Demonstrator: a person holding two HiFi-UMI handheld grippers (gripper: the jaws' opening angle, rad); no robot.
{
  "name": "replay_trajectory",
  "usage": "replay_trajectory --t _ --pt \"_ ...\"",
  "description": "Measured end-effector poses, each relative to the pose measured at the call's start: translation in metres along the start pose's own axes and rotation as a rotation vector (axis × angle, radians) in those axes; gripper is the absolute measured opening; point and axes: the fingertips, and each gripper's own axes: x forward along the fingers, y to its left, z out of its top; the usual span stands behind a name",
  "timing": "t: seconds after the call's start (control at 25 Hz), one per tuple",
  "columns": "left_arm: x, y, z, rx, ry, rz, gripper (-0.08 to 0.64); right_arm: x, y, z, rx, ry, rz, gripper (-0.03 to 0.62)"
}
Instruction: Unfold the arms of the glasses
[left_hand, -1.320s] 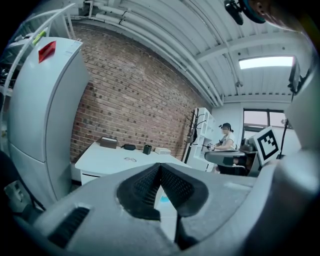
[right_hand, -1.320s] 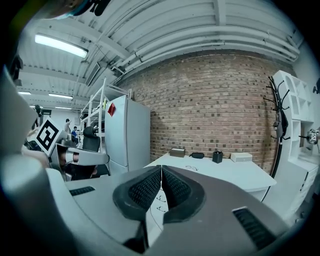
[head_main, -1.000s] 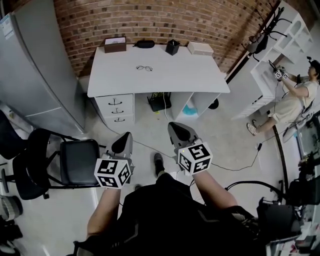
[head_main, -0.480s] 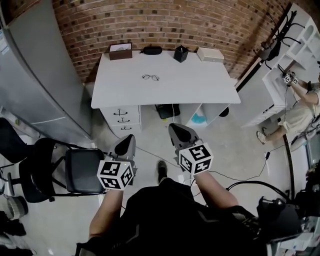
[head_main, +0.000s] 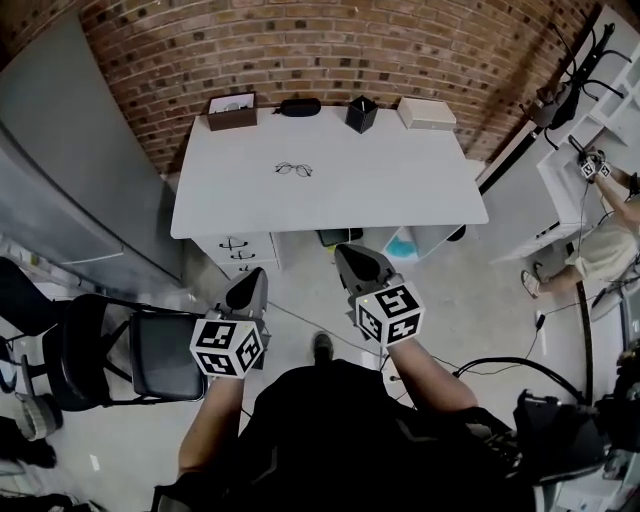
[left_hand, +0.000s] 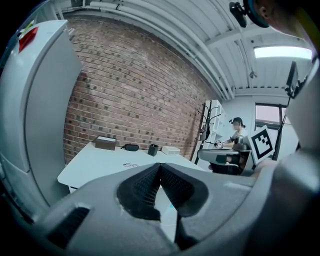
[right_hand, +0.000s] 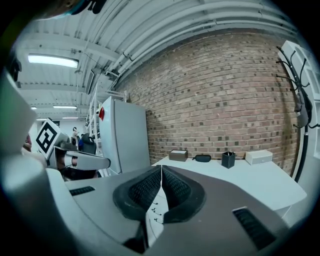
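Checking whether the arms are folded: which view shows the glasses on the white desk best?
Head view: the thin dark-framed glasses lie unobstructed, seen from above. Left gripper view shows them tiny; right gripper view doesn't show them.

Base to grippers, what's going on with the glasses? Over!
Left hand-held gripper shut, empty; right hand-held gripper same. Glasses lie untouched on white desk, well ahead. Chair off left, not blocking.

We face a red brick wall (head_main: 300, 50) with a white rectangular desk (head_main: 400, 180) set against it. A tall pale-grey fridge (head_main: 70, 170) stands at its left. A black padded chair (head_main: 165, 355) sits on the pale concrete floor (head_main: 460, 290), and a fluorescent strip light (right_hand: 52, 60) glows overhead.
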Motion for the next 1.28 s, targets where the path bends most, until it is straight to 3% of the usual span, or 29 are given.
replay_trajectory --t 0.6,0.92,1.28 --pt "0.096 0.013 0.004 -0.015 0.07 0.105 0.009 0.041 -0.091 0.005 0.024 0.012 0.061 0.009" --pt "0.124 0.032 0.0 -0.028 0.103 0.109 0.009 0.075 -0.109 0.003 0.05 0.031 0.074 0.009" --pt "0.177 0.087 0.01 -0.038 0.117 0.059 0.009 0.143 -0.125 0.006 0.036 0.067 0.027 0.009"
